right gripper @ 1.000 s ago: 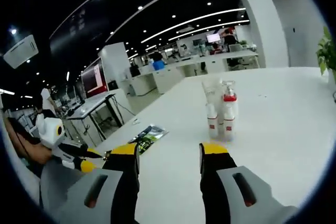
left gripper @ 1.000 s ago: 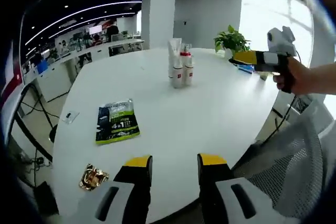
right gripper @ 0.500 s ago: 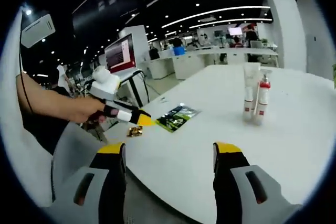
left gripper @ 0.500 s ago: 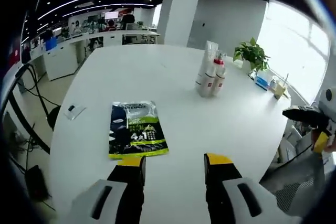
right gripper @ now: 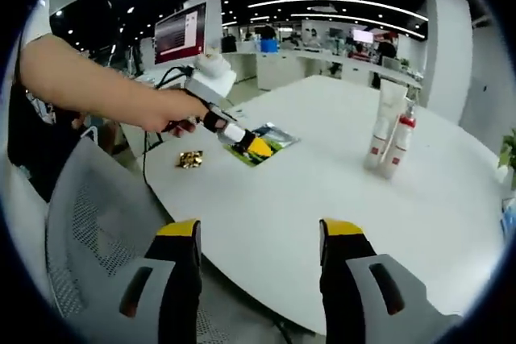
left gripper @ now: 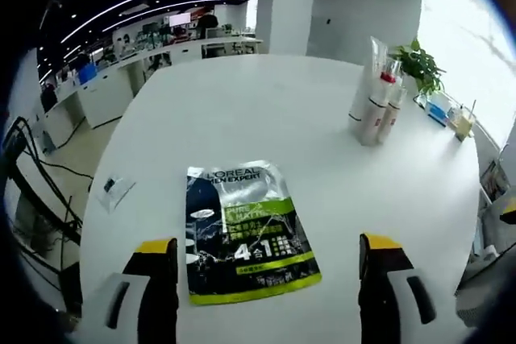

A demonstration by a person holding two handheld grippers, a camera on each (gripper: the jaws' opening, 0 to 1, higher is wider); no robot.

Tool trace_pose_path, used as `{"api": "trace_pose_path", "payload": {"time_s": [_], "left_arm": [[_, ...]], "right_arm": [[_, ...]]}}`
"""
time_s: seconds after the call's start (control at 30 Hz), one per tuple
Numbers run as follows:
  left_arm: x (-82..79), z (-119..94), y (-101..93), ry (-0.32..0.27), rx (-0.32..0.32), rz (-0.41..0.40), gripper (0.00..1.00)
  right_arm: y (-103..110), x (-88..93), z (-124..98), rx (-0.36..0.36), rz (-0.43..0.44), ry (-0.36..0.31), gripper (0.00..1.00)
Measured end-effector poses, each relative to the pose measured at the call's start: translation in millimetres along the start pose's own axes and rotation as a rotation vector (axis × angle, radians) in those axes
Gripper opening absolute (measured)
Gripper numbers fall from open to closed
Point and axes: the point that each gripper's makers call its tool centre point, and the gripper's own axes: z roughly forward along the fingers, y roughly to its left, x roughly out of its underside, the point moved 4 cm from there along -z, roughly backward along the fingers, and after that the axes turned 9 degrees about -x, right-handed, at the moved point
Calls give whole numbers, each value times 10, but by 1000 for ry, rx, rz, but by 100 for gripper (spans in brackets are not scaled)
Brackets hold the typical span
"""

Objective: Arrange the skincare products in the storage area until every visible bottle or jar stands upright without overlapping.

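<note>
The left gripper (left gripper: 266,257), jaws wide, straddled the L'Oréal sachet (left gripper: 244,232); it should pinch one edge squarely.

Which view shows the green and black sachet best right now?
The left gripper view: the sachet lies flat between the open left tongs, its print readable. In the right gripper view the sachet is small, distant and partly hidden behind those tongs.
</note>
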Motion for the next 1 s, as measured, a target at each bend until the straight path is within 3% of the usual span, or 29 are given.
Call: {"api": "trace_pose_path", "payload": {"time_s": [0.2,0.47,0.77,0.87,1.0], "left_arm": [[-21,223,67,37,-24,-3,98],[54,332,68,90,-41,21,94],[26,324,116,72,-61,24,92],[-7,297,83,58,-65,26,82],[4,244,55,54,-91,-6,81]], "right_arm": [[-28,54,45,30,-19,35,54],[-40,60,63,48,-52,34,46],[-82,41,37,58,-19,8,43],[-84,59,30,54,-22,10,42],[-104,105,18,41,-29,17,40]]}}
